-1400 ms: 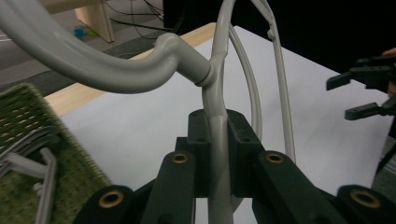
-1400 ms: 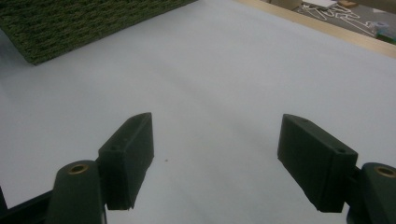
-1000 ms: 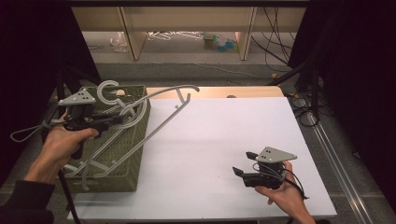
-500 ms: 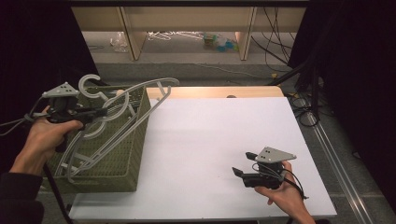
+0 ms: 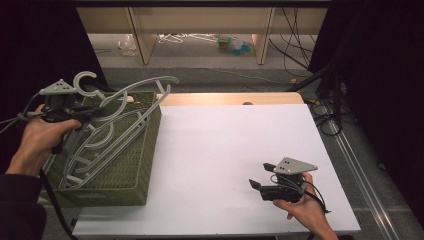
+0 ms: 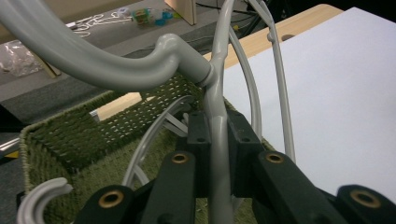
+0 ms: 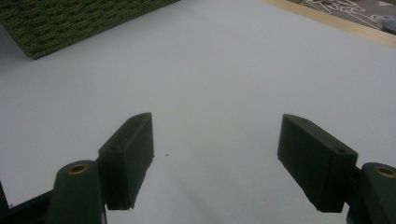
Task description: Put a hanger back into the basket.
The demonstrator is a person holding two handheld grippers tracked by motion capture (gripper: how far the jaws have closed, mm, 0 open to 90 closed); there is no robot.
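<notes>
The left gripper point(image 5: 92, 112) has its jaws clamped on a grey plastic hanger point(image 5: 132, 97), and the left gripper view shows a thin bar of that hanger point(image 6: 218, 154) pinched upright between the two black pads. Just past the fingertips the bar meets the thick curved neck of the hanger, which sweeps away to the left of the fingers. In the high view the held hanger is tilted, its hook close behind the gripper and its far arm reaching up and away beyond the fingertips, over the rim of the green woven basket point(image 5: 145, 150). Below the fingers more grey hangers point(image 5: 95, 150) lie inside the basket, leaning against one another.

The right gripper point(image 5: 260, 176) is well apart from the basket, low over the white table point(image 5: 225, 140) near its front edge. Its jaws stand wide with nothing between them; in the right gripper view point(image 7: 215, 158) bare white surface shows between the pads, and a corner of the basket point(image 7: 70, 23) lies far ahead of the fingers, to their left
</notes>
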